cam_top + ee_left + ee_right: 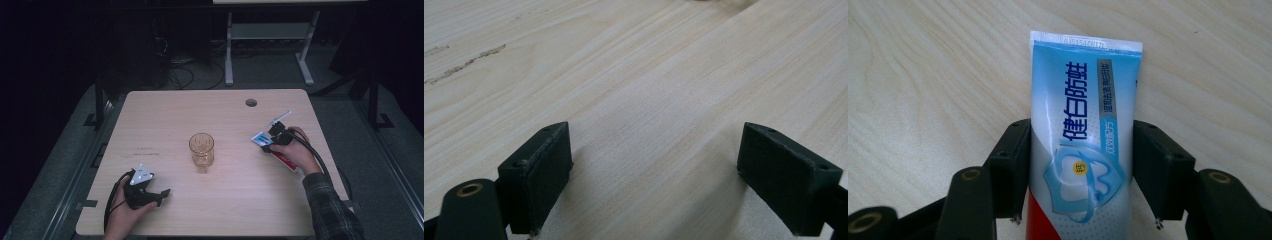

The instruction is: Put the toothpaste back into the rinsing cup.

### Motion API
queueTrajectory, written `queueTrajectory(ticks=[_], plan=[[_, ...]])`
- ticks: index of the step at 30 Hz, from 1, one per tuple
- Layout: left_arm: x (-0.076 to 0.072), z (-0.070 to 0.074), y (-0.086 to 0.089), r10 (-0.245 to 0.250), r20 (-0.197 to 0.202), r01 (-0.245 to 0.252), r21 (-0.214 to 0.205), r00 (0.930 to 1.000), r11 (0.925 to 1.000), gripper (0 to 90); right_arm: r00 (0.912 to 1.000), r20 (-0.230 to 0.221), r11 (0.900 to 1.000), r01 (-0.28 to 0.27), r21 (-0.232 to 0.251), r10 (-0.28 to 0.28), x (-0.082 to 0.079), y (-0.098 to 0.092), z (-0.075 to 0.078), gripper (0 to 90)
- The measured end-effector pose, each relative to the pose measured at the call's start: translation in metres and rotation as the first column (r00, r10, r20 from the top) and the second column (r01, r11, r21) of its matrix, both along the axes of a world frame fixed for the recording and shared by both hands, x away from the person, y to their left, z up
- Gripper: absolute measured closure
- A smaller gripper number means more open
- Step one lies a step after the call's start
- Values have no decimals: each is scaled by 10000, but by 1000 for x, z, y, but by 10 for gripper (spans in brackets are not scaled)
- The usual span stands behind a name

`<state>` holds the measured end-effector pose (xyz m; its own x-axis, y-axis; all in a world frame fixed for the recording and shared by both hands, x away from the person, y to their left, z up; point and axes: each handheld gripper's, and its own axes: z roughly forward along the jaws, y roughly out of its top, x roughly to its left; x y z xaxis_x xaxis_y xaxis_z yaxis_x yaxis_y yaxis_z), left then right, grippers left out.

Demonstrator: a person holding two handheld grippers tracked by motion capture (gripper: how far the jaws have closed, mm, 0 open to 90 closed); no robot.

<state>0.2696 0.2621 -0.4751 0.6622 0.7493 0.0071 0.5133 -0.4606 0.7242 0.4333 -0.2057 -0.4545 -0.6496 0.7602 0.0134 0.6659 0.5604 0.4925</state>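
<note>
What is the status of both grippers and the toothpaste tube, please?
Left gripper open, fingers bare, on the table. Right gripper fingers touching both sides of the toothpaste tube, tube flat. Glass cup mid-table, clear of both.

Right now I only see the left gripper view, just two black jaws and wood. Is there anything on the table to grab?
Observer: Yes, an amber glass stands upright mid-table, farther in than your left gripper and to its right.
Operator: Where's my other gripper?
Observer: The right gripper is at the table's right side, over a toothpaste tube lying flat.
Operator: Is it holding it?
Observer: Its pads sit against both long edges of the tube, which lies on the wood.
</note>
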Motion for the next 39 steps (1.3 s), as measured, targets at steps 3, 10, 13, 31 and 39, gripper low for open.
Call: queueTrajectory(ticks=[3, 10, 13, 31, 39], plan=[[0, 0, 0, 3, 1, -3, -5, 10000, 10000, 134, 10000, -66, 10000, 35, 20, -35, 0, -1, 0, 435], [0, 0, 0, 4, 2, -4, -14, 10000, 10000, 134, 10000, -67, 10000, 19, 14, -19, 0, 0, 0, 449], [0, 0, 0, 11, 6, -11, -18, 10000, 10000, 134, 9999, -88, 10000, 78, 19, -78, 0, 0, 1, 499], [0, 0, 0, 5, 2, -5, -17, 10000, 10000, 134, 9991, -180, 9976, 393, 567, -383, -2, -8, 9, 706], [0, 0, 0, 4, 0, -4, -17, 10000, 10000, 134, 9989, 30, 9929, 462, 1095, -468, -5, -12, 18, 716]])
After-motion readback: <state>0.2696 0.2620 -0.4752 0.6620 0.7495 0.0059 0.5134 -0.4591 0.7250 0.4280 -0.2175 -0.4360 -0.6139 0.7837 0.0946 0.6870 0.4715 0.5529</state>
